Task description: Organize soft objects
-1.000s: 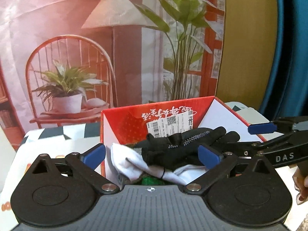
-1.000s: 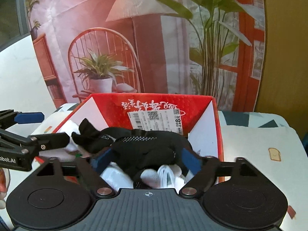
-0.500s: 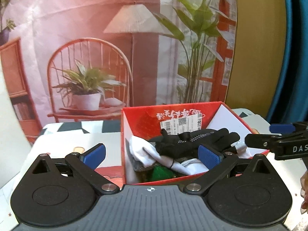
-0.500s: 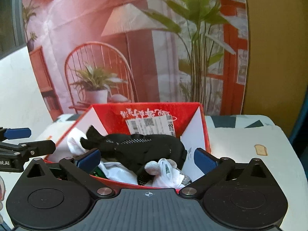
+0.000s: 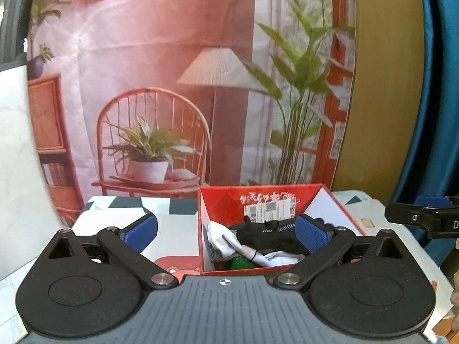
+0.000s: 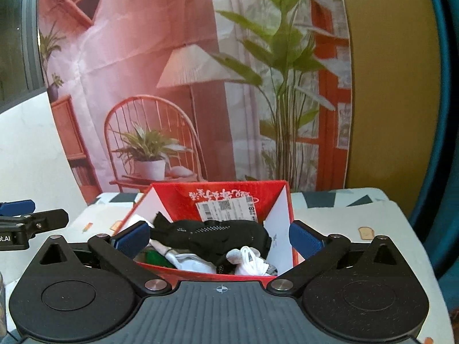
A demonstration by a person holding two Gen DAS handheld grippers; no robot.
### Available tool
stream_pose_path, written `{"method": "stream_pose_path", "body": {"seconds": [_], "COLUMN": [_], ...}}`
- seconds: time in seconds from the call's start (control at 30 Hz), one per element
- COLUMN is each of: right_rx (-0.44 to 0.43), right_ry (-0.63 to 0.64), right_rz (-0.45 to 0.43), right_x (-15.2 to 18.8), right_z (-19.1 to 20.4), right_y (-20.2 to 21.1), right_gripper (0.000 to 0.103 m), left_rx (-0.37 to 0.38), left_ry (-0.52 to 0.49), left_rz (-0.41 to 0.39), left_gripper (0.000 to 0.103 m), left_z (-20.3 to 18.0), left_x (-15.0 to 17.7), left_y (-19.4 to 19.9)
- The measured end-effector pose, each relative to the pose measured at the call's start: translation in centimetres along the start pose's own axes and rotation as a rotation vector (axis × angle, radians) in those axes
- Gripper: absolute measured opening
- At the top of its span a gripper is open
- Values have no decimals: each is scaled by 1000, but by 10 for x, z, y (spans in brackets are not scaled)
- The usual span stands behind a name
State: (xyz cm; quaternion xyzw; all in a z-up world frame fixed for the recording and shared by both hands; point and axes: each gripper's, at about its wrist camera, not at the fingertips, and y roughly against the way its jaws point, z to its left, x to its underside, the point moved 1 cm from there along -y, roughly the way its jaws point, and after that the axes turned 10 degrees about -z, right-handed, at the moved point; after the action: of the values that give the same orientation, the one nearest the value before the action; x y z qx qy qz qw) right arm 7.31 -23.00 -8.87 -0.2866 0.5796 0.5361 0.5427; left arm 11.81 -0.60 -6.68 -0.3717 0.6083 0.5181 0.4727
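Observation:
A red cardboard box (image 5: 258, 197) (image 6: 229, 190) stands on the table with soft items in it. A black glove (image 5: 259, 233) (image 6: 218, 236) lies on top of white socks (image 5: 222, 239) (image 6: 252, 262), with something green (image 5: 239, 262) (image 6: 155, 258) underneath. My left gripper (image 5: 226, 230) is open and empty, held back from the box's near left side. My right gripper (image 6: 219, 239) is open and empty, held back in front of the box. Each gripper's fingers show at the edge of the other's view.
The table (image 5: 172, 220) (image 6: 358, 215) has a white cloth with grey triangles and small cartoon prints. A printed backdrop (image 5: 172, 86) of a chair, lamp and plants hangs right behind it. A blue curtain (image 5: 439, 114) is at the right.
Both grippers have pulled back and up from the box, leaving the black glove lying in it. The box looks smaller and farther away in both views.

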Motion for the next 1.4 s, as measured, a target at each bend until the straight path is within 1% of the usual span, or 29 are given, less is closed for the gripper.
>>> {"method": "stream_pose_path", "body": {"seconds": [0.17,0.3,0.4,0.53,0.63,0.93,1.4], "right_rx": [0,20,23,33,40,63,97], "right_ry": [1,12,23,28,33,39,73], "right_rz": [-48,-81,-93,-102,-104,-113,-131], "right_x": [-16,-27,-32,-34,-32,-32,-38], "right_z": [9,15,19,23,25,25,30], "right_y": [38,65,80,96,104,116,130], "right_gripper": [103,103,103,103,103,103,103], "left_rx": [-39,-75,-101,-115,-126,-131,-129], "left_ry": [-8,-18,-26,-42,-55,-34,-43], "left_rz": [-35,-62,-72,-77,-85,-95,-103], "left_gripper": [103,103,103,103,103,103,103], "left_z": [-5,-8,-10,-12,-14,-12,-15], "left_x": [-18,-29,-32,-32,-32,-32,-33], "left_y": [37,63,76,88,92,102,105]}}
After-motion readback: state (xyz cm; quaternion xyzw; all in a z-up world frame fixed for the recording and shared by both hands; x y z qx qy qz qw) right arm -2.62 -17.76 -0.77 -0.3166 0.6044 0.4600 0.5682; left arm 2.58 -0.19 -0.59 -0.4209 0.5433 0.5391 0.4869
